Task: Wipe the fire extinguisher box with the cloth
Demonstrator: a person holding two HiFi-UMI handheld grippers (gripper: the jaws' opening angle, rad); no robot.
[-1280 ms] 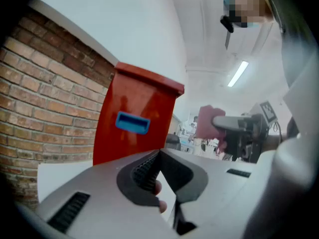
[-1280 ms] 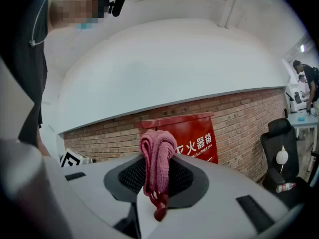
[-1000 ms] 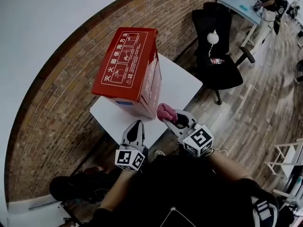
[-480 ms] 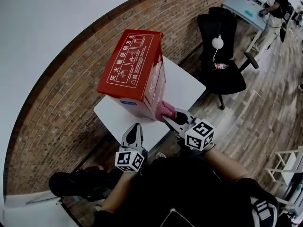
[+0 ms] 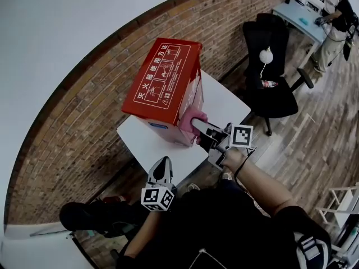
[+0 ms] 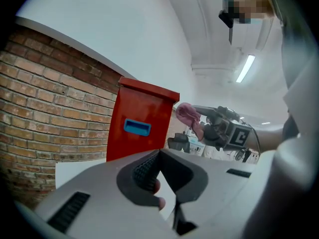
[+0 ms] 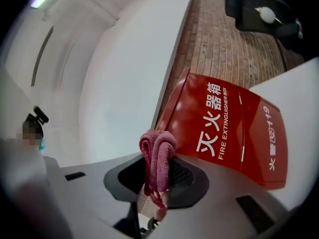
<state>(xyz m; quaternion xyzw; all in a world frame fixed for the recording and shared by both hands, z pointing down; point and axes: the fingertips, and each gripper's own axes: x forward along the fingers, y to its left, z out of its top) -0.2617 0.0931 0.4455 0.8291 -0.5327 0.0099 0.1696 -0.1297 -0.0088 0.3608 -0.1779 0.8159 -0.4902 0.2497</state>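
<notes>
We see the fire extinguisher box [image 5: 165, 86] standing upright on a small white table [image 5: 146, 144] that is set against a brick wall [image 5: 78, 133]. It is a tall, bright red box, and its sloping top carries white line drawings and a row of white Chinese characters. The face turned towards our left has a blue recessed handle. The long side towards our right is printed in white with large Chinese characters, the words "FIRE EXTINGUISHER BOX" and the number 119. A thin pale seam runs across that side. Our right gripper [image 5: 200, 129] has its jaws closed on the cloth [image 5: 190, 118], a rose-pink knitted piece that is folded double and bulges out past the fingertips in a soft loop. From the head view the cloth seems to lie against the box's long side, low down near its closest corner. Our left gripper [image 5: 162, 164] is held lower, off the near edge of the table and apart from the box. Its jaws are together with nothing between them. Behind the table stands a black office chair [image 5: 275, 88].
</notes>
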